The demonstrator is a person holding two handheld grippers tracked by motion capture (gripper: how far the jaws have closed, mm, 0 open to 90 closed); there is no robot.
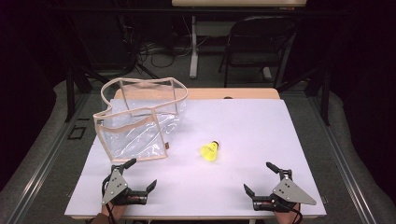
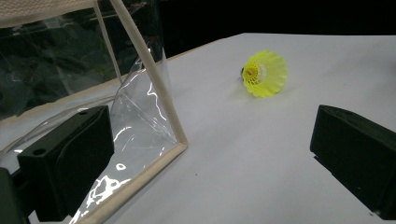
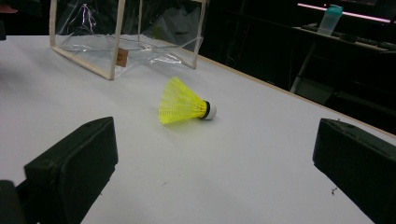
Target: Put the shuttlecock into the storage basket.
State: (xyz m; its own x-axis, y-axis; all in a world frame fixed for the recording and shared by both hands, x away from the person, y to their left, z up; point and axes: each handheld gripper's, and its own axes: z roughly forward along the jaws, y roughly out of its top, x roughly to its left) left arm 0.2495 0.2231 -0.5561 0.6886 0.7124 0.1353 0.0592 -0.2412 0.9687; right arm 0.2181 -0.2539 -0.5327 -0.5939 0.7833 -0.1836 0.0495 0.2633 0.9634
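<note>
A yellow shuttlecock point(image 1: 210, 150) lies on its side near the middle of the white table point(image 1: 243, 126), its cork tip pointing away from me. A clear plastic bag with beige trim point(image 1: 140, 116) stands open at the back left. My left gripper point(image 1: 141, 173) rests open at the front left, just before the bag's near corner point(image 2: 180, 142). At the front right, my right gripper point(image 1: 258, 176) is open too. The shuttlecock point(image 2: 264, 73) lies ahead and right of the left jaws, and the shuttlecock point(image 3: 183, 102) sits between and beyond the right jaws. Neither gripper holds anything.
A dark folding chair point(image 1: 261, 42) and a desk leg point(image 1: 193, 46) stand behind the table. Metal rails point(image 1: 46, 158) run along both sides of the table. A teal bottle point(image 3: 330, 19) sits on a far shelf.
</note>
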